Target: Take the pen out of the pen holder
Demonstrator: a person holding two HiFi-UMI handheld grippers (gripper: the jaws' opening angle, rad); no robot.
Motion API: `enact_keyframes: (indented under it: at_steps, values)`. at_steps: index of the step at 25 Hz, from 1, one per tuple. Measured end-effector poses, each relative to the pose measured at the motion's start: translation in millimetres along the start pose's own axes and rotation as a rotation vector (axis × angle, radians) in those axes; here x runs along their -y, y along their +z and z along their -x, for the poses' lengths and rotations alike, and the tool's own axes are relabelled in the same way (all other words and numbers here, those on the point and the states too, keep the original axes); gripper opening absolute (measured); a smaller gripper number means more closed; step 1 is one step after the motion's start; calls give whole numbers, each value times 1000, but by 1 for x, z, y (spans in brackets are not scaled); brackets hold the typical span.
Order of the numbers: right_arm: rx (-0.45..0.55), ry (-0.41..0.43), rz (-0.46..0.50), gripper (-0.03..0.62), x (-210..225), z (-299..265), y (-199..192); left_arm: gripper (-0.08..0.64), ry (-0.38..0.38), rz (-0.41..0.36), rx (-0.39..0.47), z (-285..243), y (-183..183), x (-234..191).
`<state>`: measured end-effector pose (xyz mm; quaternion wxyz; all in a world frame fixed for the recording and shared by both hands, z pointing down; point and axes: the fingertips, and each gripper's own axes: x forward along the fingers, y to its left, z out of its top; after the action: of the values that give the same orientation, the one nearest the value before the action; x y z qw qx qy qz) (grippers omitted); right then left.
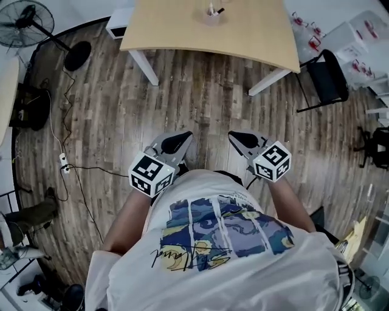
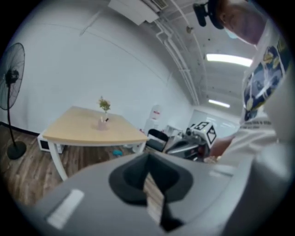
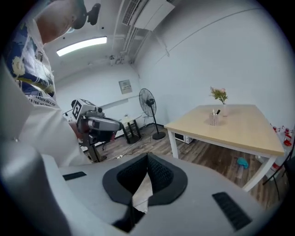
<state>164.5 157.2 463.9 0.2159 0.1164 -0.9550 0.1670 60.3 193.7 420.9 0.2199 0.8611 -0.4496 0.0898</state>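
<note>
The pen holder (image 1: pixel 211 14) is a small clear cup standing on the far middle of the light wooden table (image 1: pixel 182 30), with pens sticking out of it. It also shows small in the left gripper view (image 2: pixel 102 123) and the right gripper view (image 3: pixel 214 118), where a dark-capped pen (image 3: pixel 218 111) leans out. Both grippers are held close to the person's body, over the wooden floor and well short of the table. My left gripper (image 1: pixel 184 136) is shut with nothing in it. My right gripper (image 1: pixel 234 135) is shut and empty too.
A small potted plant (image 3: pixel 219 95) stands by the holder. A standing fan (image 1: pixel 27 24) is at the far left, a black chair (image 1: pixel 328 76) at the table's right end. A power strip with cables (image 1: pixel 62 163) lies on the floor at left.
</note>
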Motion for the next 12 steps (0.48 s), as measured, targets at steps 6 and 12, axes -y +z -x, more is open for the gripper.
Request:
enact_keyframes:
  at_steps: [6,12]
  values:
    - [69,-89,-97,9,33,-61,49,6,-79,5,-7,10,16,-81]
    - [99,-199,-137,101,95,-90,82,26,-87,21,4,-8,38,-137]
